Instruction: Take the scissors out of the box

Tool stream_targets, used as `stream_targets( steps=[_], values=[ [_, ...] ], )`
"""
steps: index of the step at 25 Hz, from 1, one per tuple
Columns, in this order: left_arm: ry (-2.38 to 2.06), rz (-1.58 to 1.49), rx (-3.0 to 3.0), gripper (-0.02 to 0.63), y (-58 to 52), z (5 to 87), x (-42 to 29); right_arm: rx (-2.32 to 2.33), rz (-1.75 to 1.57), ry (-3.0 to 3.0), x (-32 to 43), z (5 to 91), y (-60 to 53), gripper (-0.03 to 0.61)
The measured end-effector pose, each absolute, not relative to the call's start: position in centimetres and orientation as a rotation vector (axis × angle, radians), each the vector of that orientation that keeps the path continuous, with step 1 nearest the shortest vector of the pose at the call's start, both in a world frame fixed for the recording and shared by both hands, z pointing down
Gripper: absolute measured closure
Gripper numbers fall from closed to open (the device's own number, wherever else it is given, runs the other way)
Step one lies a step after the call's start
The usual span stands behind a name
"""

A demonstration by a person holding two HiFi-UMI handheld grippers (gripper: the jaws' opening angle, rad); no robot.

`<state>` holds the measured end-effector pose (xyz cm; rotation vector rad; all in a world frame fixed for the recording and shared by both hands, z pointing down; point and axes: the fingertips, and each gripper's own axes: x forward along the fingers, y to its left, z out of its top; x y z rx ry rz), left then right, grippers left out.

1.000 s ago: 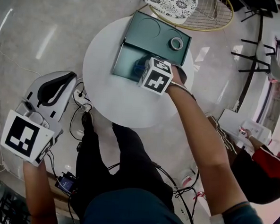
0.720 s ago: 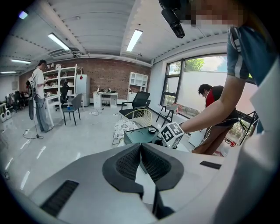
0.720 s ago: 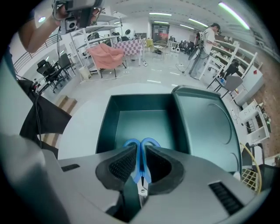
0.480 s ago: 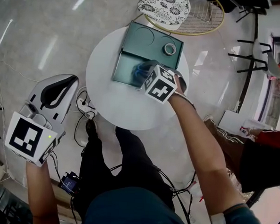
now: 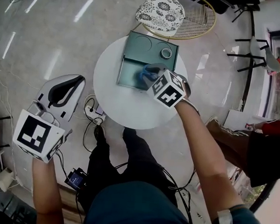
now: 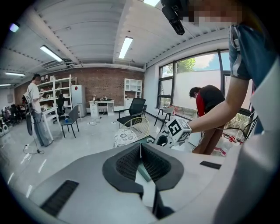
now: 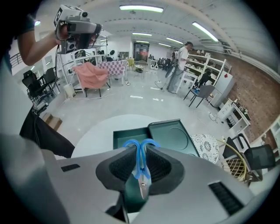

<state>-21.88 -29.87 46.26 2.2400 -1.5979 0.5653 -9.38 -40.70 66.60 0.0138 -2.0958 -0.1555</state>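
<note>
Round white worktop (image 5: 126, 108) on a glossy pale floor, seen from above in a large open room. Blue-handled scissors (image 7: 140, 164) are pinched upright in the closed right tool (image 7: 140, 153), the handle loops pointing away from it and the blade tip pointing back toward it. They hang over the open green box (image 5: 130, 78), just above its near side, so they are lifted but not yet clear of it. The box's lid (image 5: 149, 43) lies open beyond, with a roll of tape (image 5: 166, 53) on it. The left tool (image 6: 140, 151) is closed on nothing and held low, well apart from the worktop.

The grip looks narrow, on the thin shanks near the pivot. The scissors could swivel or slip out and drop back into the box. A low pull could also catch them on the box wall and drag the box.

Compared with one second earlier, the right tool has drawn back toward the person, from over the box's middle to its near corner. The left tool has barely moved.
</note>
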Motion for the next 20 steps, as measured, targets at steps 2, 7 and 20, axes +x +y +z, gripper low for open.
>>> stream_targets(
  steps=[2,7,20],
  values=[
    [-1.599,0.566,2.257,0.588,-29.8,45.1,-21.5,0.054,-0.147,-2.122,-8.9,64.8,-40.9,0.489],
    [-1.605,0.568,2.301,0.588,-28.9,42.5,-21.4,0.180,-0.104,-2.206,-8.3,59.8,-40.7,0.489],
    [-1.608,0.568,2.446,0.588,-28.0,35.4,-21.5,0.510,-0.026,-2.462,-7.3,44.8,-40.1,0.488]
  ],
)
